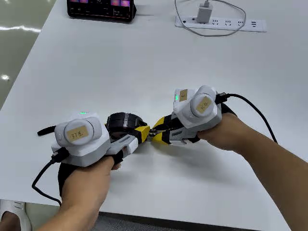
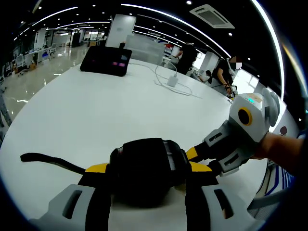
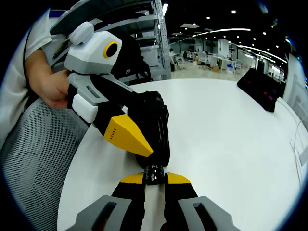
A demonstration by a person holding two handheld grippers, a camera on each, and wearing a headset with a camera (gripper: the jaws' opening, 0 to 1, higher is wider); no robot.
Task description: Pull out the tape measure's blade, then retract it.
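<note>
Blade tip [image 3: 155, 169] is pinched tight between the right tongs [image 3: 155, 179], and very little blade is out yet. The black tape measure [image 1: 120, 121] is squeezed between the left tongs [image 1: 130, 129], low on the white counter [image 1: 144, 62] near its front edge. The two tongs are set nose to nose, almost touching. The blade's long way is lined up from left to right, so a straight pull to the right, away from the left tongs, is likely needed.
</note>
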